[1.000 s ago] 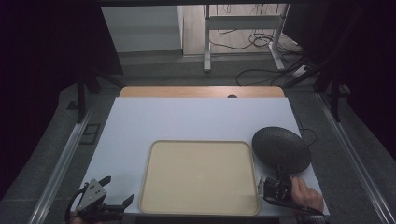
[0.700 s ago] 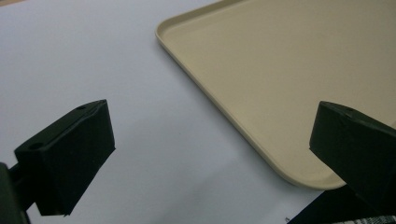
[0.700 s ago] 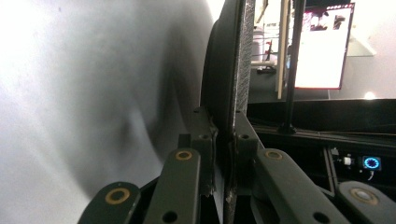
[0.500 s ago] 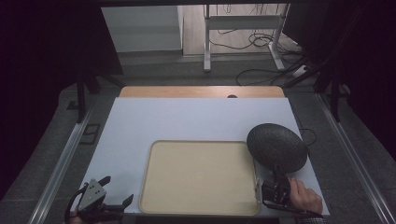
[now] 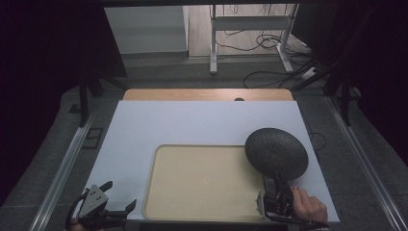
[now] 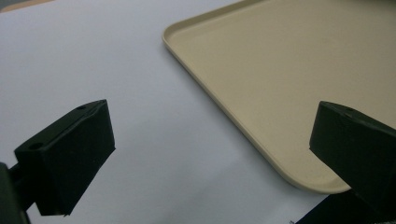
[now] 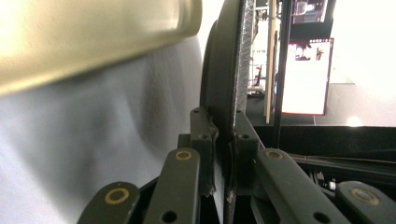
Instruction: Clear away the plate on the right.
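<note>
Dark round plate is clamped by its near rim in our right gripper, lifted and overlapping the right edge of the beige tray. Our left gripper sits at the table's near-left corner beside the tray, jaws wide apart, holding nothing.

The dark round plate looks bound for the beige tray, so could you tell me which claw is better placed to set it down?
Right. The right claw already grips the plate by its rim, over the tray edge. The left claw is open, off the tray.
</note>
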Tool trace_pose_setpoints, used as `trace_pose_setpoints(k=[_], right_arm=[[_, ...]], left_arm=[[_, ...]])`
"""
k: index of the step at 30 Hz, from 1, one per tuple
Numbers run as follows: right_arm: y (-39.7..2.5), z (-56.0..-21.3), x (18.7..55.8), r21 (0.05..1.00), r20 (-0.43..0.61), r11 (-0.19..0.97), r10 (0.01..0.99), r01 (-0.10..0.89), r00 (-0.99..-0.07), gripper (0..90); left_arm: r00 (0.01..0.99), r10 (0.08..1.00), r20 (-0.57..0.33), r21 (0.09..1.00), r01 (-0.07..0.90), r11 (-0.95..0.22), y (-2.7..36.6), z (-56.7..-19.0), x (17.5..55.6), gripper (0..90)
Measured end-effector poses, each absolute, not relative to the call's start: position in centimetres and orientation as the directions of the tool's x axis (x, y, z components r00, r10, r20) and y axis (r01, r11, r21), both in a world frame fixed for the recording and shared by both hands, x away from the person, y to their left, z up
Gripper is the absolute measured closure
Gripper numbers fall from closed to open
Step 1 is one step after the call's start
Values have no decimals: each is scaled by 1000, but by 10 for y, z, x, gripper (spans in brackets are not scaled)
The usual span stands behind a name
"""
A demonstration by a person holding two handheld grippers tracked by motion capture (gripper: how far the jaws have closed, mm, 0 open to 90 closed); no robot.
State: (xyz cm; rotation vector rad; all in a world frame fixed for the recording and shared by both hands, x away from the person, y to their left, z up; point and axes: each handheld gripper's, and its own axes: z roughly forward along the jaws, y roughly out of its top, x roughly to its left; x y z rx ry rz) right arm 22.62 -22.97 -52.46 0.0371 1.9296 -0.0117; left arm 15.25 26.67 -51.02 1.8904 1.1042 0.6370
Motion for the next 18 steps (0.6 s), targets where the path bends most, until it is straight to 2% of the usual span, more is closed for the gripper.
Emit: trace_pose_setpoints(k=[2,3,6,13,18], right_arm=[[-227,-524,225,19,-936,1000,22,12,-352,831],[-224,-522,221,-11,-939,999,5,45,-343,831],[-221,-524,221,3,-938,1000,2,-1,-348,830],[-212,-523,216,-5,-931,1000,-12,-21,-365,823],[-203,-524,214,9,-936,997,-18,-74,-353,820]], left_arm=[[482,876,16,854,450,-263,267,-510,152,0],[481,876,16,854,449,-262,267,-510,152,0],[482,876,16,853,450,-263,267,-510,152,0],[482,876,16,853,450,-263,267,-510,153,0],[479,878,16,854,450,-261,267,-510,153,0]])
